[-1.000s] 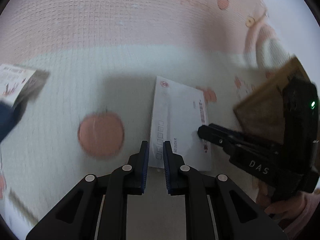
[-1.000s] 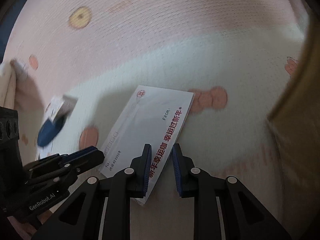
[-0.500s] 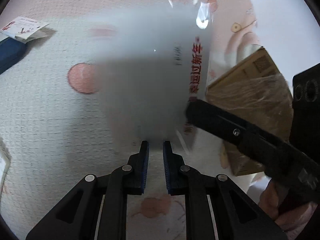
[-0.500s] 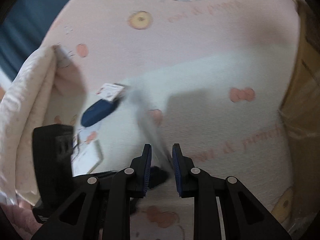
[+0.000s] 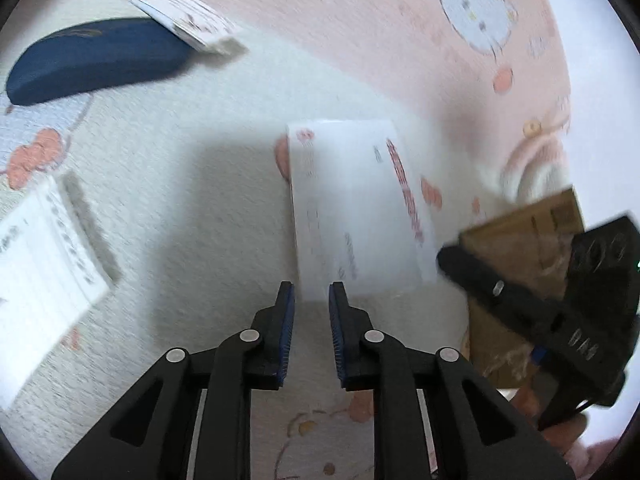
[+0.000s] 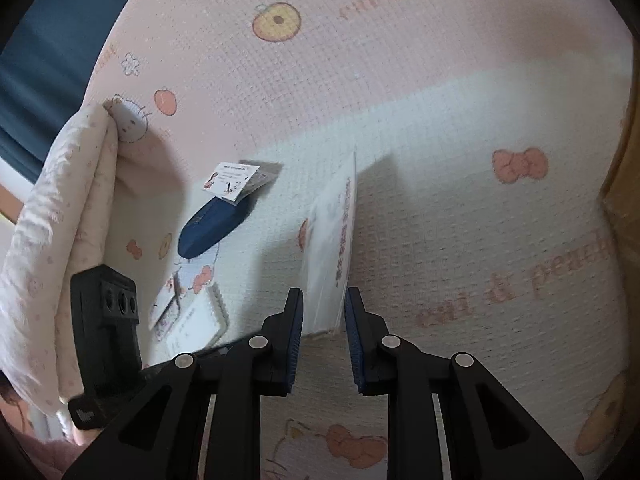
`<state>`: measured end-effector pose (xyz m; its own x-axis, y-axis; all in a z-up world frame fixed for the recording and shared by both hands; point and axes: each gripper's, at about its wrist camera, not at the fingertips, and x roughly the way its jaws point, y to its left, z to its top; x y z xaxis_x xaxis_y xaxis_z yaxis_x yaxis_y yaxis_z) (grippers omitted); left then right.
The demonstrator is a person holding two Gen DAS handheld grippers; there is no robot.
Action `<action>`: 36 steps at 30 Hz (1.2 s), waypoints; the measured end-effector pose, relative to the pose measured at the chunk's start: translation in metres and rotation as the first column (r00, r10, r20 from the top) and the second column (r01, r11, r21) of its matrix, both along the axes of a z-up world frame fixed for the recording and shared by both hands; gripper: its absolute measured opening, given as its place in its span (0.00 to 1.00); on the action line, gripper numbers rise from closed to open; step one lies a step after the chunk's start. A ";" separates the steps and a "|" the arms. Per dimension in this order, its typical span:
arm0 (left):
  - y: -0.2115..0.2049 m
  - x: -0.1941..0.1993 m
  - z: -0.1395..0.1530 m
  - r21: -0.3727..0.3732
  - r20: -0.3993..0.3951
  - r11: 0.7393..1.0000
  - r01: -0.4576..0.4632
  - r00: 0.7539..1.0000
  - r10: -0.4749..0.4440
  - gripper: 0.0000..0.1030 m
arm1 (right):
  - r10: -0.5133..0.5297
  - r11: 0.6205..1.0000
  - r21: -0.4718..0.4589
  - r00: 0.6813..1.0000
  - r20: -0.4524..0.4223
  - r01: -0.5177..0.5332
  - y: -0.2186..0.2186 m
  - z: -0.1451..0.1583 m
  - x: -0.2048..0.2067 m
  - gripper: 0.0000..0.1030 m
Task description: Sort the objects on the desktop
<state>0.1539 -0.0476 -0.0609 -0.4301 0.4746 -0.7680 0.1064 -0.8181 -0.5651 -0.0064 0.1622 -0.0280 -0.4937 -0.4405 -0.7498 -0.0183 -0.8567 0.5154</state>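
In the left wrist view, the left tool (image 5: 311,296) is pointing down at a pink and white cartoon-printed mat (image 5: 180,184). Its jaws have just been opening and are standing apart, gripping nothing. The near edge of the white envelope (image 5: 352,208) with red print is lying just past its tips. The right tool (image 5: 450,260) is reaching in from the right and meeting the envelope's near right corner, in front of a cardboard box (image 5: 520,236). A navy case (image 5: 92,56) with a printed card pack (image 5: 184,20) leaning on it is lying at the far left, and a notepad (image 5: 44,256) is sitting nearer on the left. In the right wrist view, the envelope is standing on edge above the mat, casting a shadow, and its lower end is sitting between the right tool's blue pads, which are gripping it. The case, card pack and notepad are lying well apart to the left, beside a folded blanket (image 6: 52,220).
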 end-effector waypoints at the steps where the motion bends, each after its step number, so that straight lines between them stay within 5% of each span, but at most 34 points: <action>1: 0.002 -0.003 -0.002 -0.001 -0.006 1.000 -0.007 1.000 0.007 0.30 | 0.003 1.000 -0.009 1.000 0.001 -0.003 -0.003 -0.001 -0.002 0.18; 5: -0.010 -0.015 0.017 0.013 -0.021 1.000 -0.020 1.000 0.020 0.58 | 0.043 0.999 -0.015 0.999 -0.015 -0.043 -0.017 0.001 -0.009 0.18; 9: -0.020 -0.022 0.013 0.018 -0.029 1.000 -0.011 1.000 0.012 0.58 | 0.073 0.997 -0.025 0.997 -0.020 -0.073 -0.027 0.003 -0.016 0.18; 16: -0.039 -0.025 0.019 0.018 -0.022 1.000 -0.009 1.000 0.009 0.58 | 0.034 0.965 -0.263 0.997 0.071 -0.014 -0.021 -0.025 -0.036 0.14; 21: -0.057 -0.018 0.018 0.022 -0.017 0.999 -0.034 0.999 0.034 0.58 | 0.030 0.940 -0.340 0.999 0.039 -0.015 -0.032 -0.023 -0.048 0.07; 28: -0.086 -0.002 0.022 0.099 -0.020 0.987 -0.129 0.991 0.132 0.58 | 0.097 0.940 -0.332 0.995 0.027 -0.083 -0.063 -0.014 -0.074 0.08; 36: -0.115 0.003 0.030 0.058 -0.039 0.979 -0.194 0.980 0.196 0.58 | 0.129 0.925 -0.371 0.988 0.088 -0.088 -0.076 -0.027 -0.088 0.11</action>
<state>0.1569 -0.1623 -0.0308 -0.5516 0.4180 -0.7218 0.2346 -0.7527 -0.6151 -0.0943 0.0858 -0.0551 -0.3519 -0.7397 -0.5735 -0.0094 -0.6099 0.7924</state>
